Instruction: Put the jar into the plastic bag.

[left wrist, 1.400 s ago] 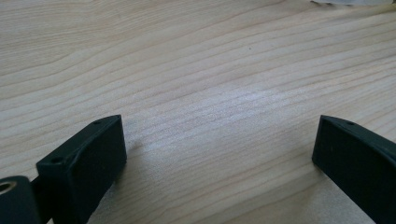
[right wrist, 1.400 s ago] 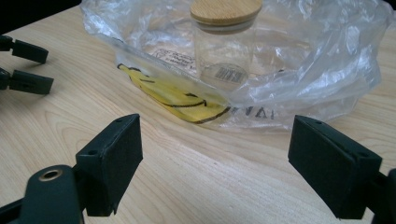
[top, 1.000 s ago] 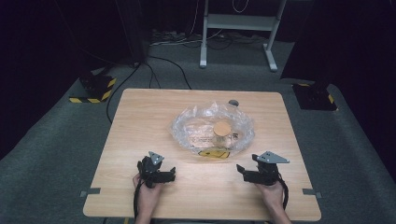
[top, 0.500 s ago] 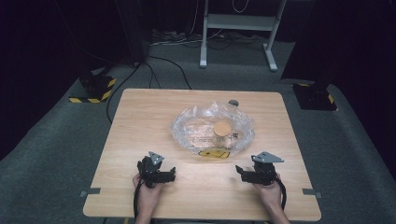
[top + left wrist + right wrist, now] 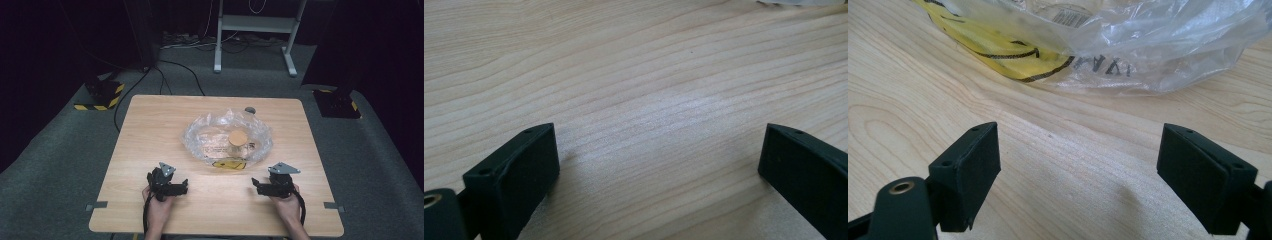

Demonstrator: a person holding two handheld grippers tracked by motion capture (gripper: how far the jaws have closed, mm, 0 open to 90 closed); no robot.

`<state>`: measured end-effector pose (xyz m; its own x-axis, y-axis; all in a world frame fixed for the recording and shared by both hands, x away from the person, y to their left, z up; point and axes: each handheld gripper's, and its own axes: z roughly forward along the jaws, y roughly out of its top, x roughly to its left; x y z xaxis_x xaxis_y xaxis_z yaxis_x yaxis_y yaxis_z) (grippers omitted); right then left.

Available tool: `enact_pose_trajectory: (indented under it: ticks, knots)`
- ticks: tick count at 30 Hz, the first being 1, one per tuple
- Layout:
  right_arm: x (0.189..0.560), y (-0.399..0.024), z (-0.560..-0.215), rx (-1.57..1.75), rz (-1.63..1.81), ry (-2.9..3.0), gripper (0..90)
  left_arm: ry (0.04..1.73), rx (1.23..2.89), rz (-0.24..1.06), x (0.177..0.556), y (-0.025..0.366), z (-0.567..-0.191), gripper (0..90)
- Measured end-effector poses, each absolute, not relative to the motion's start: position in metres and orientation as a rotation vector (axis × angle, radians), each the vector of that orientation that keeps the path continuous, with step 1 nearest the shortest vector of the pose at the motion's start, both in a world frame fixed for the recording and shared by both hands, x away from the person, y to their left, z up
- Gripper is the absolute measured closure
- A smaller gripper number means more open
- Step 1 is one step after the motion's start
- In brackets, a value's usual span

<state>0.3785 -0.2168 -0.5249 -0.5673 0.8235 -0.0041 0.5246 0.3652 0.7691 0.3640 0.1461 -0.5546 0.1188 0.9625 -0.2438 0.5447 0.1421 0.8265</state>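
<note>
While I rest both hands low on the table [image 5: 150, 130], my left gripper [image 5: 182, 186] and right gripper [image 5: 256, 186] gape wide, holding nothing, the clear plastic bag [image 5: 227, 137] just ahead.

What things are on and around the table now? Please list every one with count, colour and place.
table: one, light wood, centre
plastic bag: one, clear with yellow print, mid-table
round disc: one, tan, in the bag area
small round thing: one, grey, beyond the bag
metal stand: one, white, far floor
striped bases: two, black and yellow, floor at both sides
left tongs: black, open, near edge
right tongs: black, open, near the bag
</note>
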Motion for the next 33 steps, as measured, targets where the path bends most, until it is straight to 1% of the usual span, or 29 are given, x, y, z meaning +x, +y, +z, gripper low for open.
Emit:
enact_pose_trajectory:
  ticks: [11,13,31,33]
  knots:
    - [0.381,-0.212,-0.536,1.176,0.993,2.262,16.8,1.540,1.517,0.599,0.364,0.146,-0.555,3.2]
    - [0.384,-0.214,-0.542,1.195,0.985,2.276,15.0,1.540,1.518,0.600,0.364,0.146,-0.555,3.2]
    - [0.387,-0.215,-0.542,1.203,0.979,2.281,12.7,1.540,1.517,0.599,0.364,0.146,-0.555,3.2]
    - [0.388,-0.215,-0.542,1.211,0.975,2.278,10.5,1.540,1.516,0.599,0.364,0.146,-0.555,3.2]
